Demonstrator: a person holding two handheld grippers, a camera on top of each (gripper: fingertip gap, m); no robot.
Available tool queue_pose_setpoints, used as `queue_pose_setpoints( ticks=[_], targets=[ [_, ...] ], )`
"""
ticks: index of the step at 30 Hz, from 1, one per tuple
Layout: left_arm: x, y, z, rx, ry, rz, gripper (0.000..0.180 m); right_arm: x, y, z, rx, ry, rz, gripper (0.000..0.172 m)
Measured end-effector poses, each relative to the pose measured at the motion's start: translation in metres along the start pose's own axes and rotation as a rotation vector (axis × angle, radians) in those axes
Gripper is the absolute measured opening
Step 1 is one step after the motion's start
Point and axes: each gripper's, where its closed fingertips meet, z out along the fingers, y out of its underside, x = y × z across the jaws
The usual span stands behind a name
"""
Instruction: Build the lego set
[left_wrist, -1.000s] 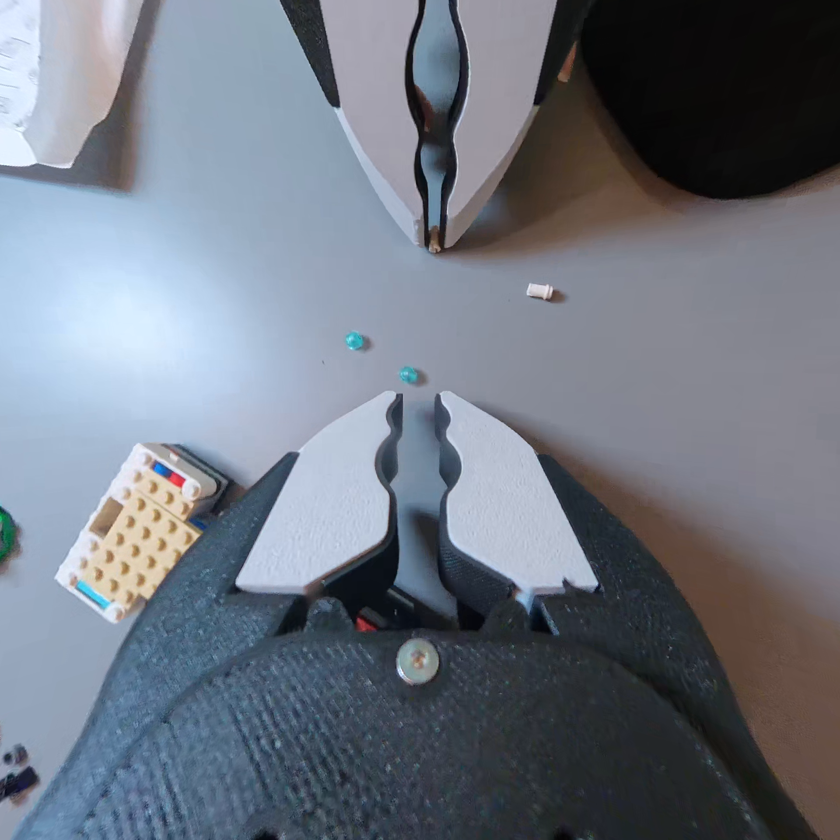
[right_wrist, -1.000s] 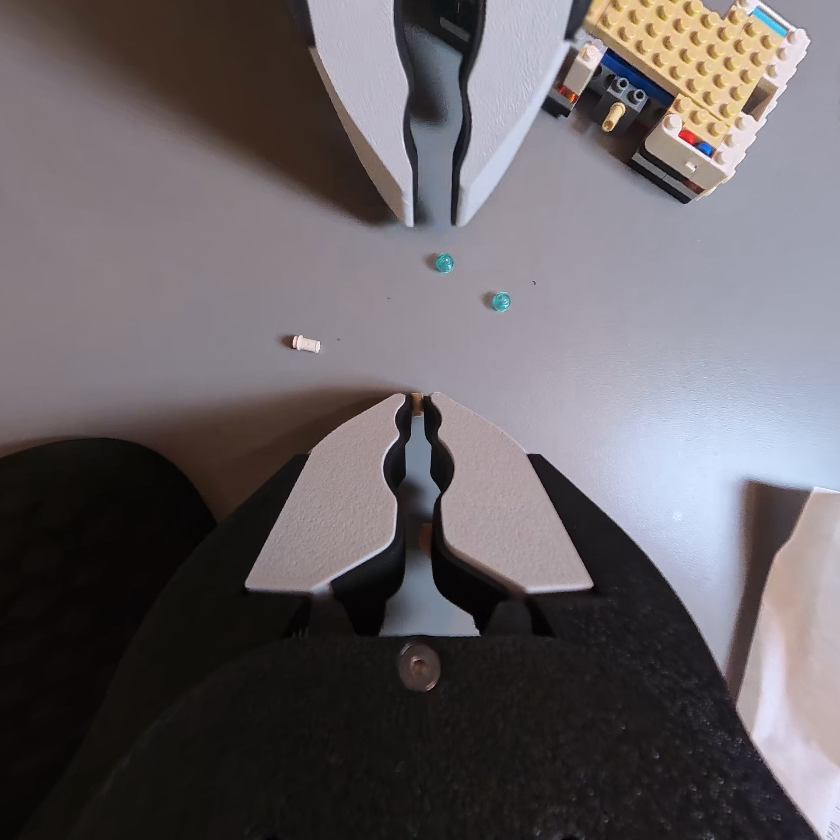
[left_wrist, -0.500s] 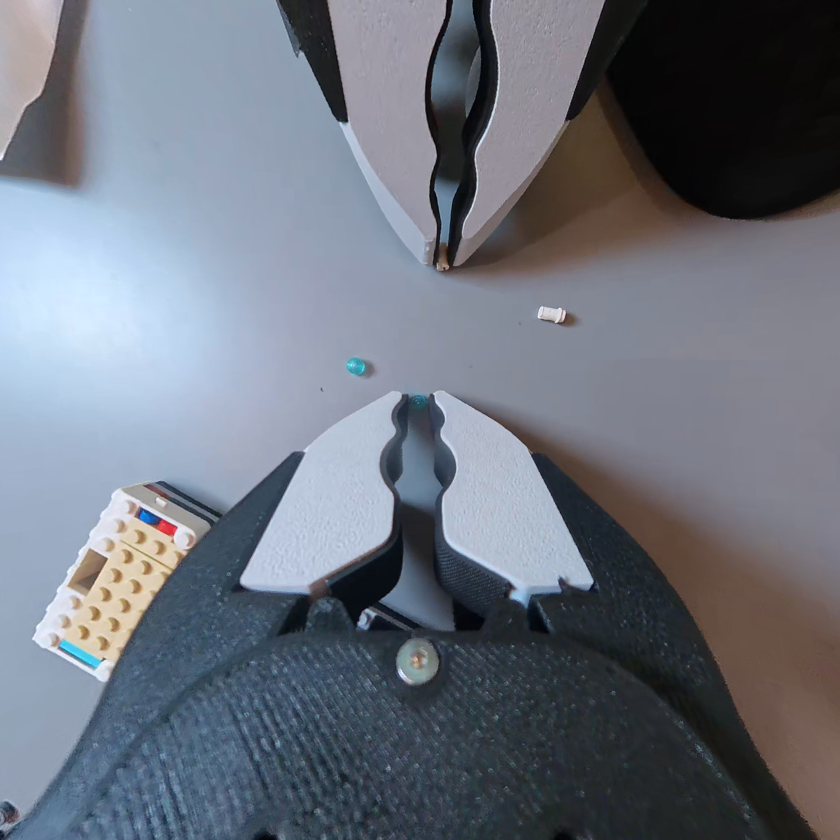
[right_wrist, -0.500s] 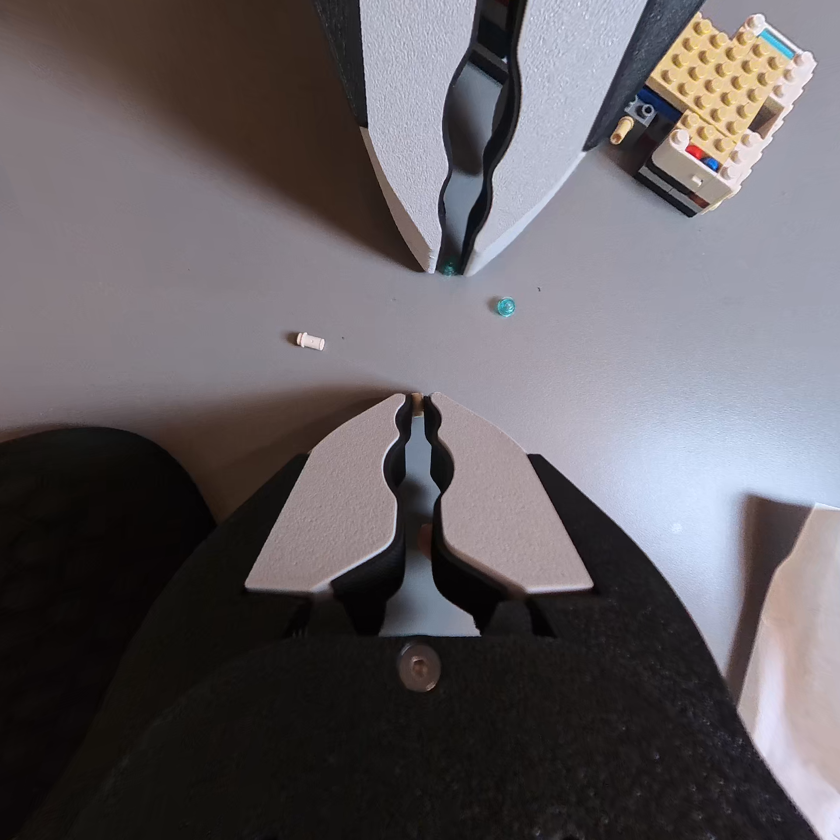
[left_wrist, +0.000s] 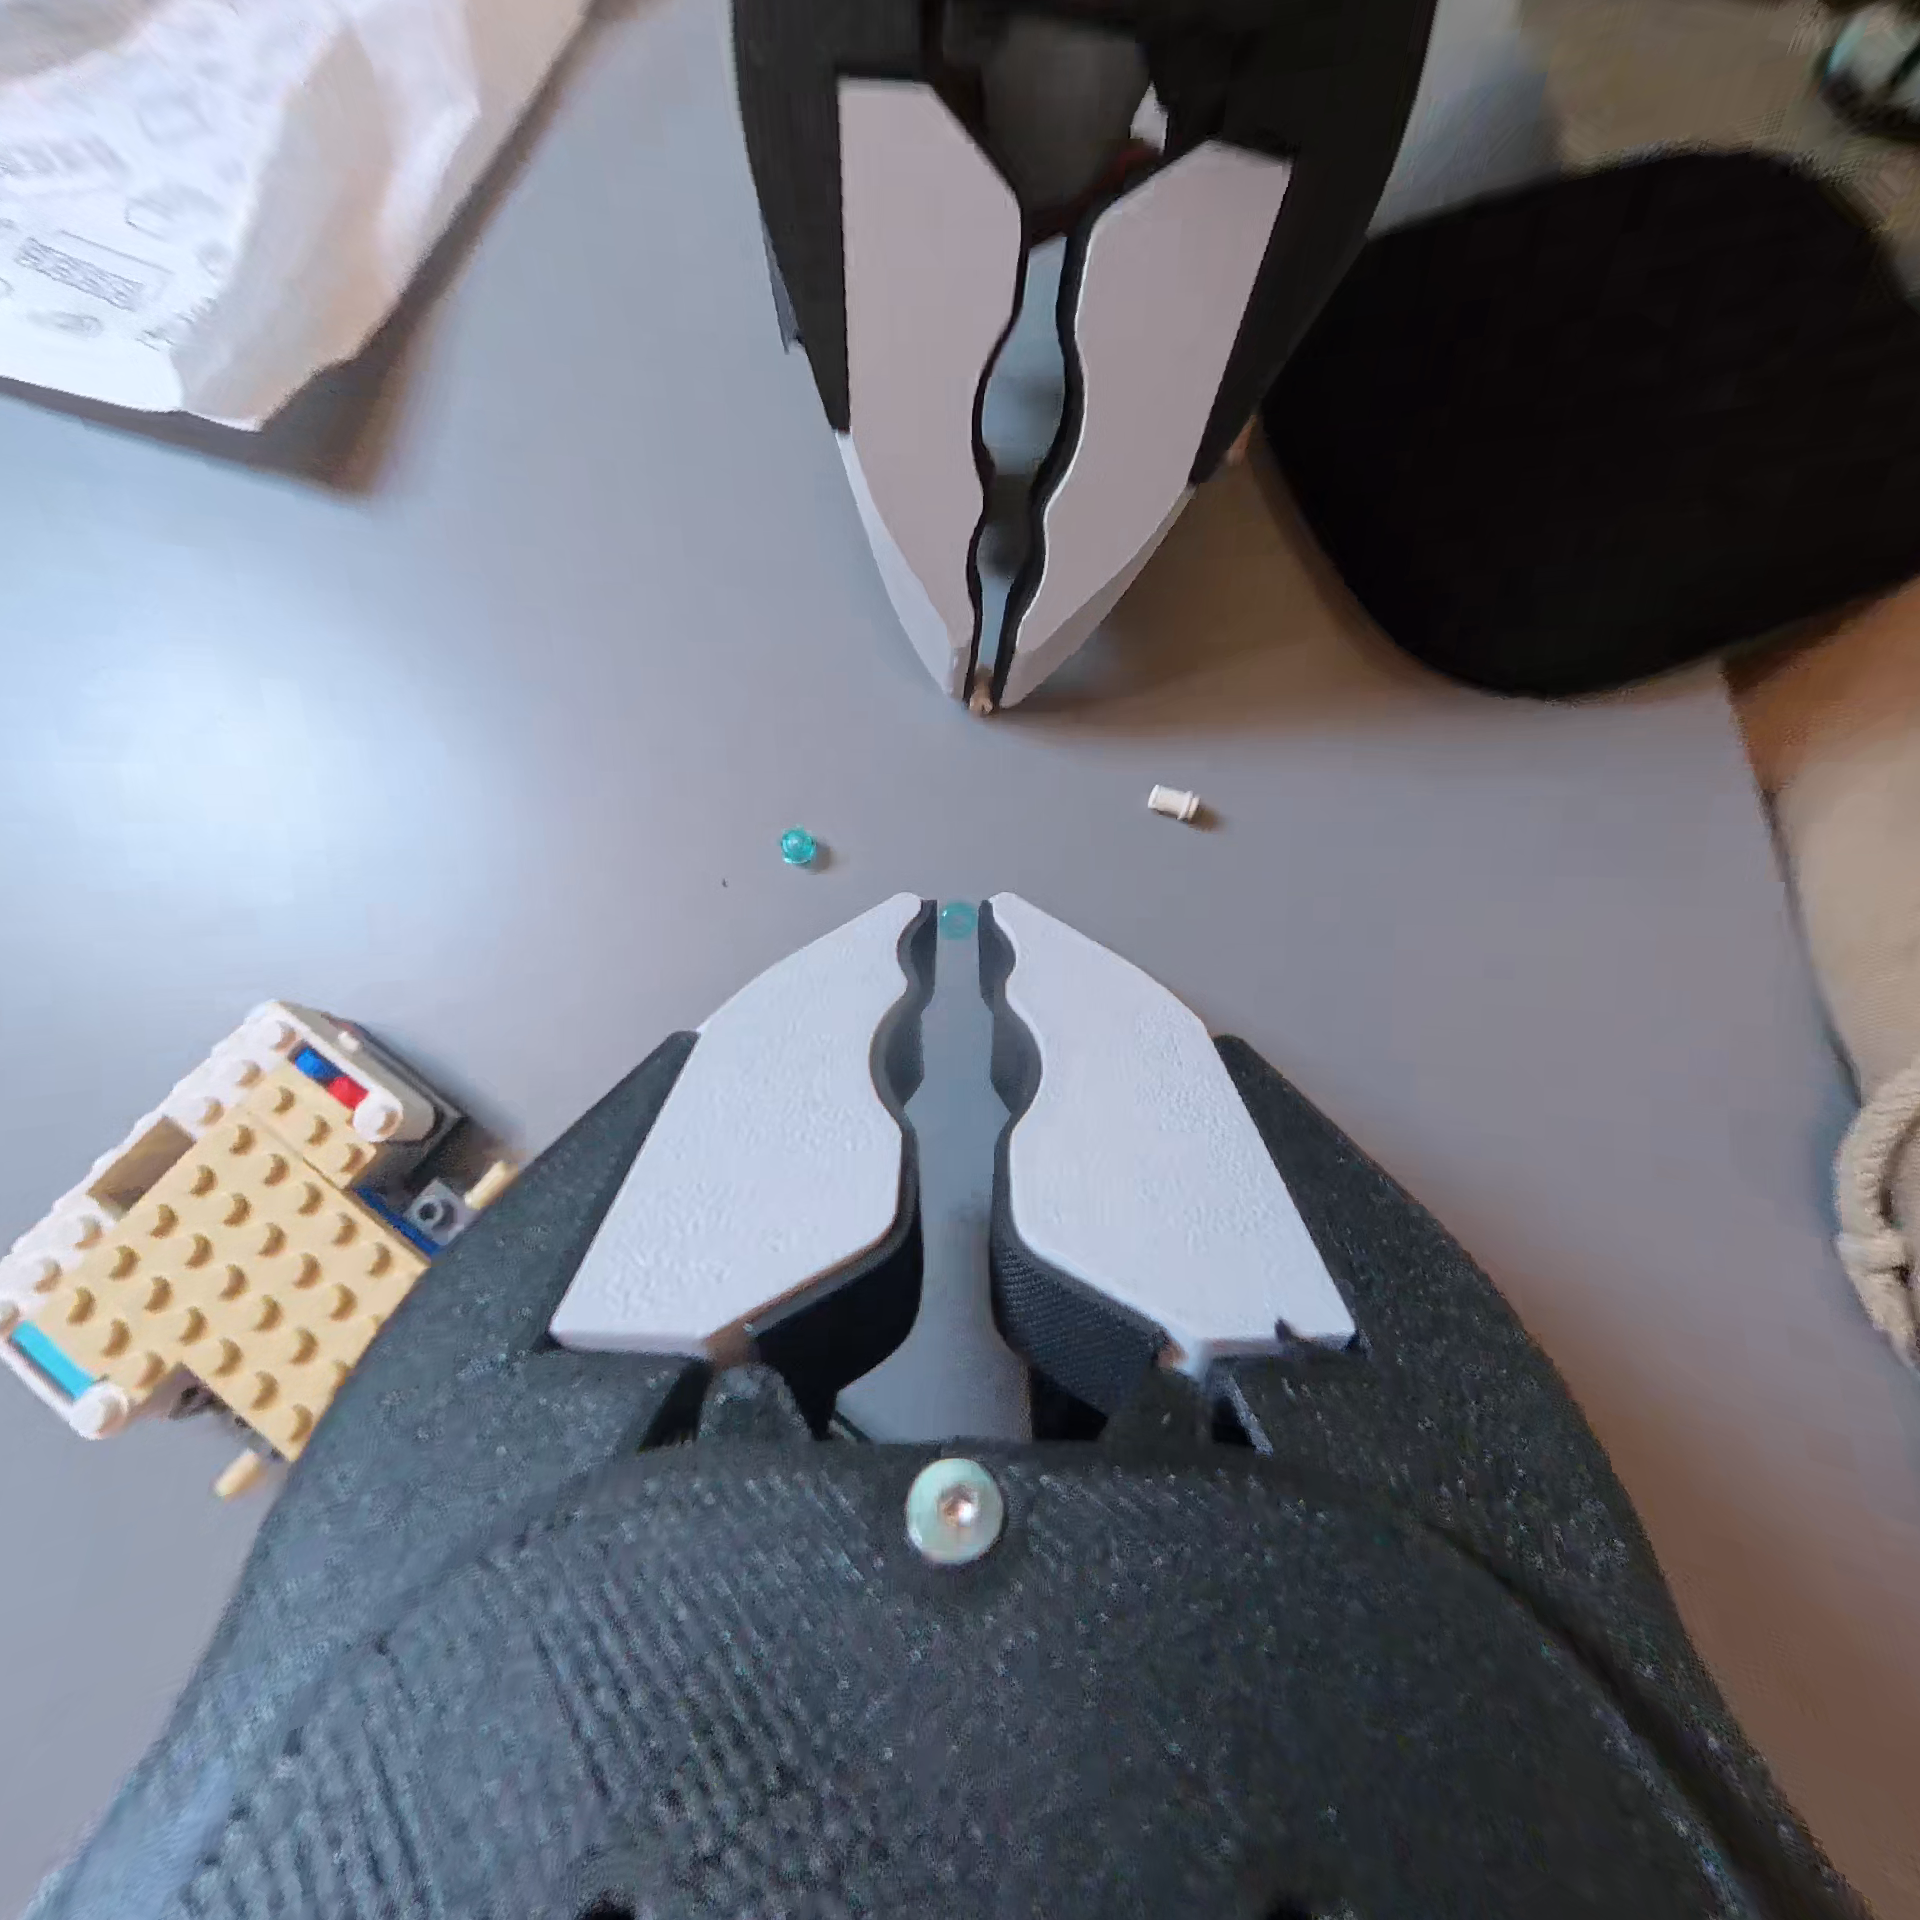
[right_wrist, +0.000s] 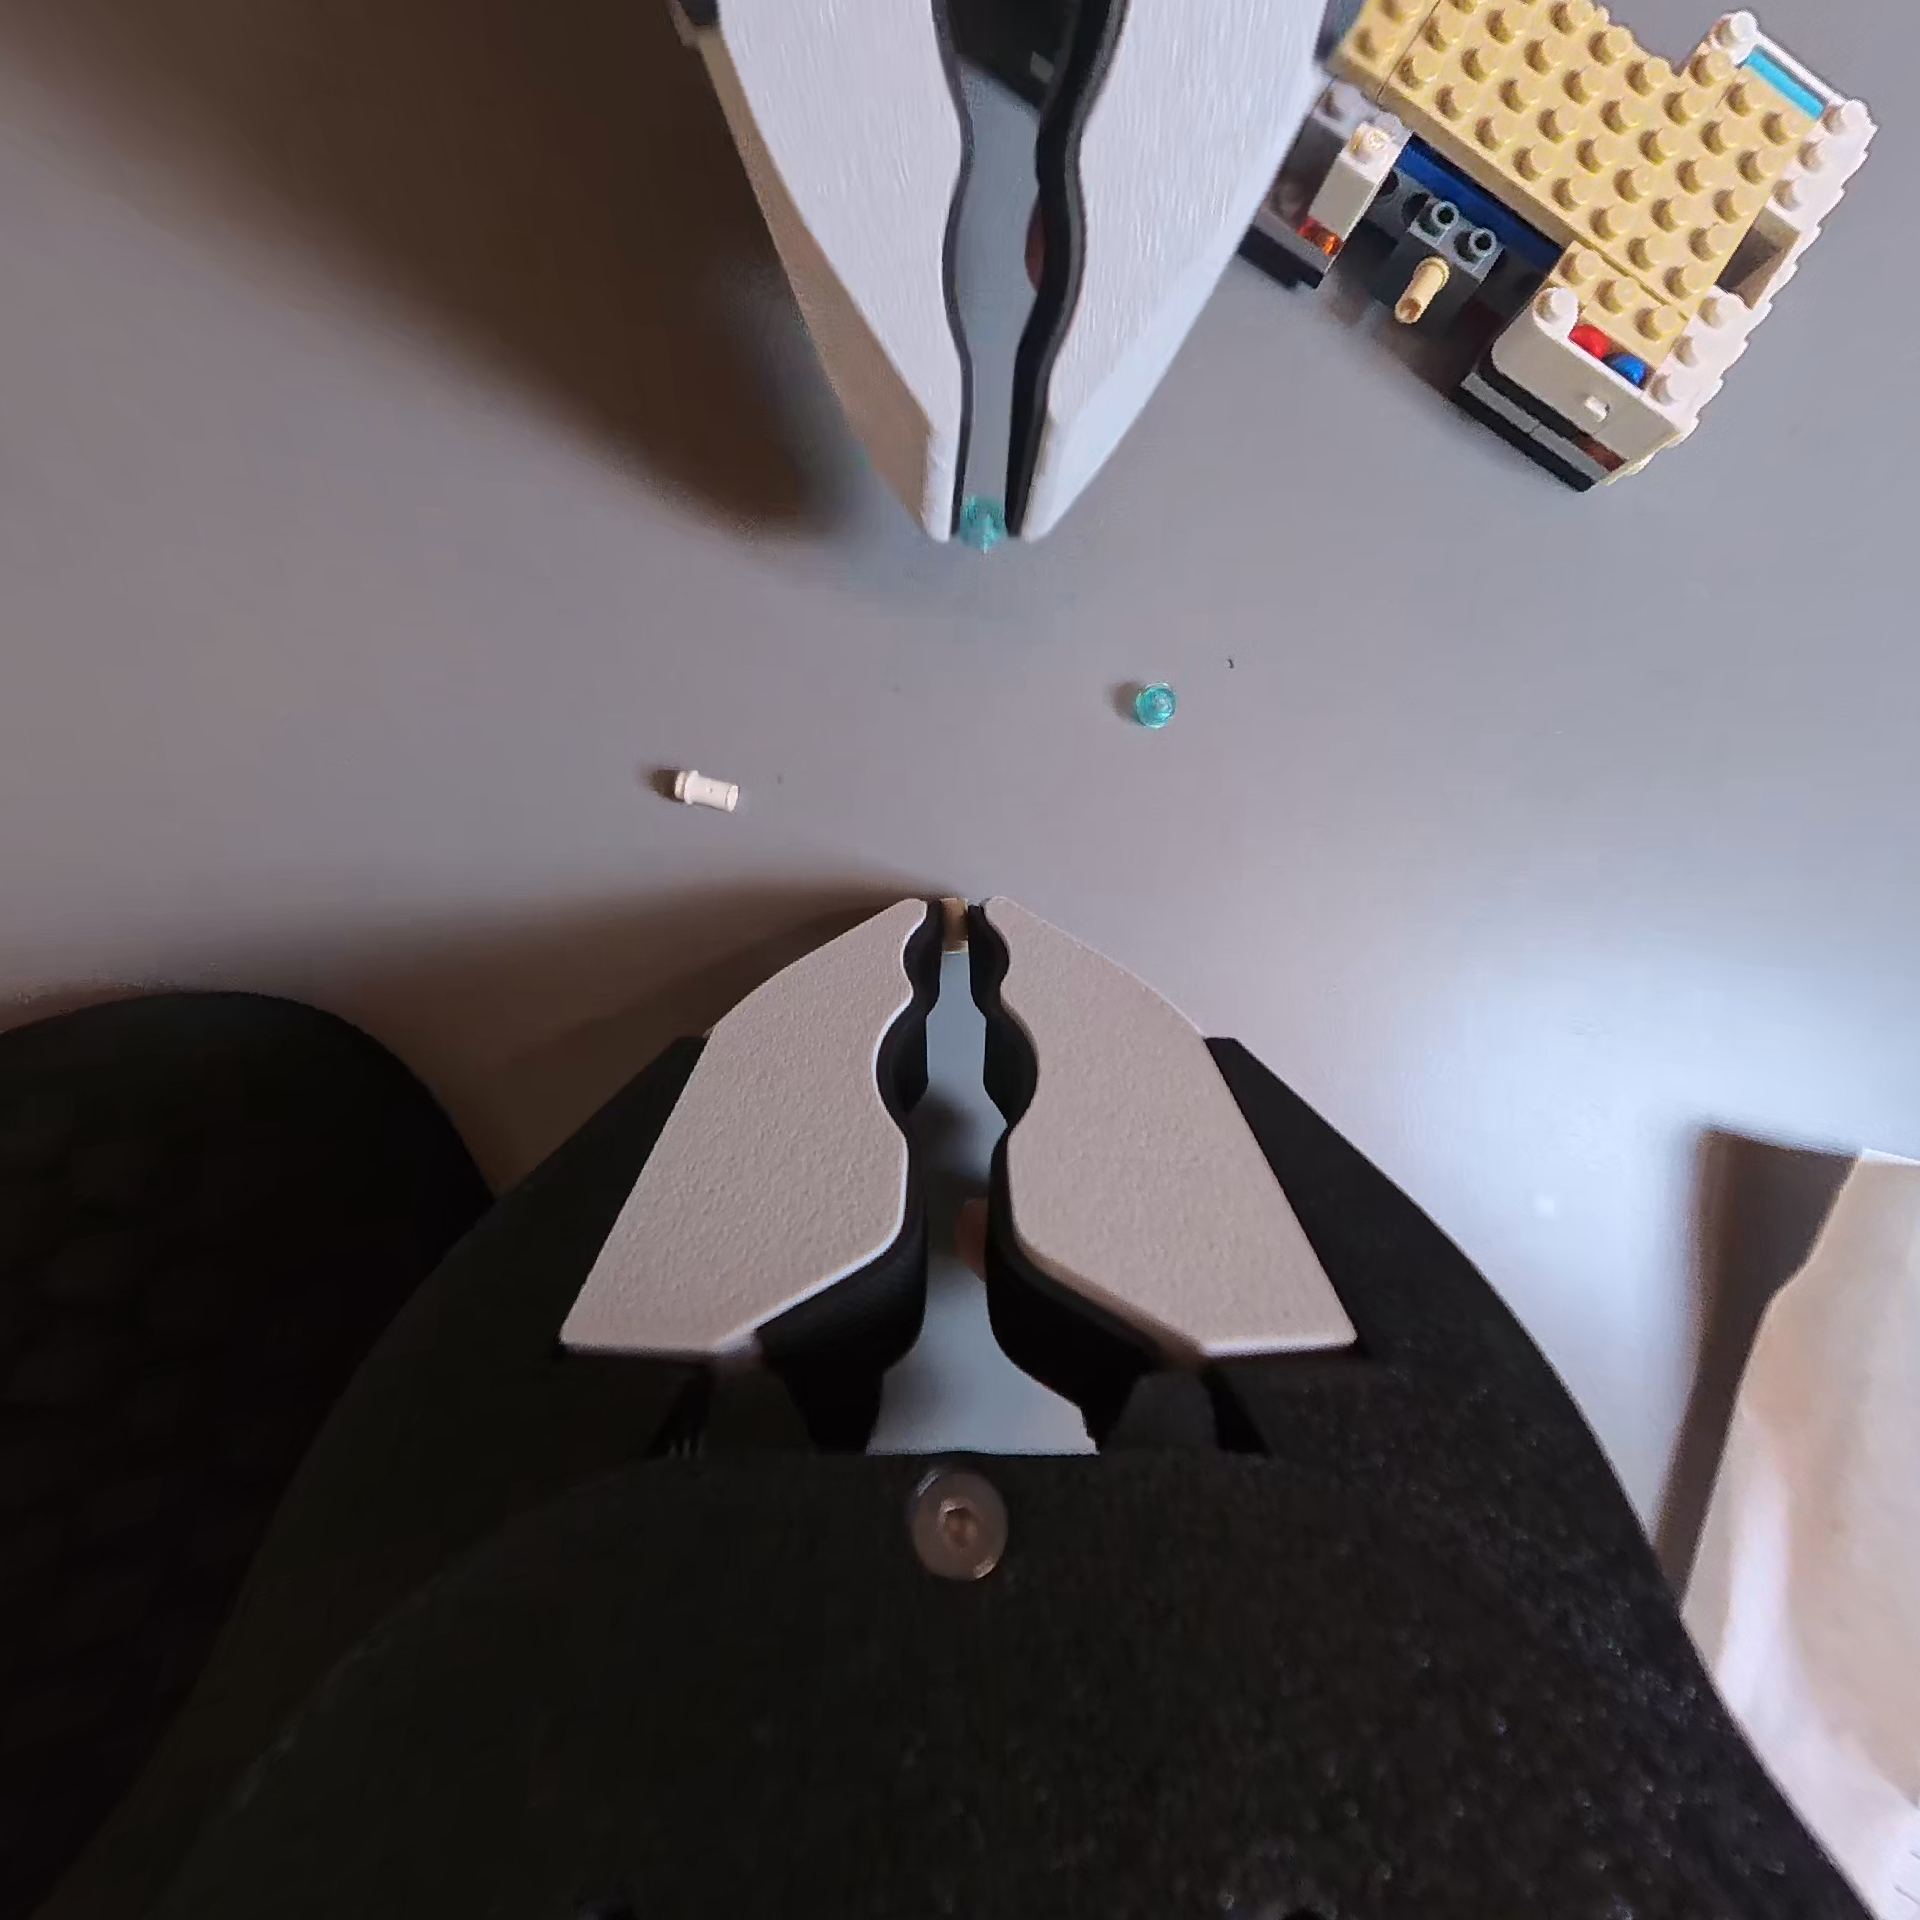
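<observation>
On the grey table (left_wrist: 416, 675), biggest thing I see is the tan brick build (left_wrist: 229, 1247), left of my left gripper (left_wrist: 957, 914), which is pinched on a teal round stud (left_wrist: 957, 921). My right gripper (right_wrist: 957, 914) is clamped nearly closed on a tiny tan peg (right_wrist: 952, 920). A second teal stud (left_wrist: 797, 846) and a white pin (left_wrist: 1174, 801) lie loose between them.

A grey table (left_wrist: 312, 727) carries the pieces. In the left wrist view, a teal stud (left_wrist: 797, 846) lies near centre, a white pin (left_wrist: 1174, 802) at 2 o'clock of it, a tan brick model (left_wrist: 223, 1236) at 8 o'clock, a white paper bag (left_wrist: 208, 187) at 11 o'clock, and a black pad (left_wrist: 1610, 416) at 1 o'clock.
</observation>
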Motion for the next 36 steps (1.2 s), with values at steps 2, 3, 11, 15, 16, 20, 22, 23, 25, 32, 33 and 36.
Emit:
queue_pose_setpoints(
  ticks=[2, 3, 11, 15, 16, 20, 22, 23, 25, 32, 33, 36],
  targets=[
    [0.000, -0.007, -0.017, 0.112, -0.023, -0.054, 0.007, 0.001, -0.002, 0.001, 0.006, 0.010, -0.007, 0.005],
    [0.000, -0.009, -0.028, 0.170, -0.032, -0.087, 0.007, 0.002, -0.004, 0.002, 0.011, 0.017, -0.010, 0.005],
    [-0.014, -0.004, -0.113, 0.548, -0.123, -0.279, 0.007, 0.017, -0.052, 0.010, 0.179, 0.047, 0.012, 0.005],
    [-0.027, -0.002, -0.146, 0.720, -0.146, -0.351, 0.007, 0.034, -0.102, 0.004, 0.352, 0.089, 0.056, 0.005],
    [-0.031, -0.001, -0.151, 0.750, -0.145, -0.371, 0.007, 0.038, -0.115, 0.001, 0.394, 0.095, 0.070, 0.005],
    [-0.036, 0.001, -0.160, 0.810, -0.138, -0.413, 0.007, 0.045, -0.153, -0.004, 0.517, 0.072, 0.120, 0.005],
    [-0.036, 0.004, -0.158, 0.806, -0.137, -0.418, 0.007, 0.041, -0.152, 0.006, 0.466, 0.026, 0.124, 0.005],
    [-0.036, 0.005, -0.157, 0.800, -0.138, -0.423, 0.007, 0.039, -0.146, 0.015, 0.407, 0.014, 0.111, 0.005],
    [-0.034, 0.005, -0.155, 0.792, -0.133, -0.417, 0.007, 0.031, -0.126, 0.031, 0.259, 0.000, 0.044, 0.005],
    [-0.031, 0.007, -0.147, 0.751, -0.136, -0.391, 0.007, 0.015, -0.083, 0.046, -0.044, -0.048, -0.149, 0.005],
    [-0.031, 0.008, -0.146, 0.747, -0.134, -0.391, 0.007, 0.013, -0.080, 0.047, -0.062, -0.057, -0.159, 0.005],
    [-0.030, 0.009, -0.143, 0.736, -0.128, -0.393, 0.007, 0.010, -0.075, 0.050, -0.088, -0.077, -0.168, 0.005]
  ],
)
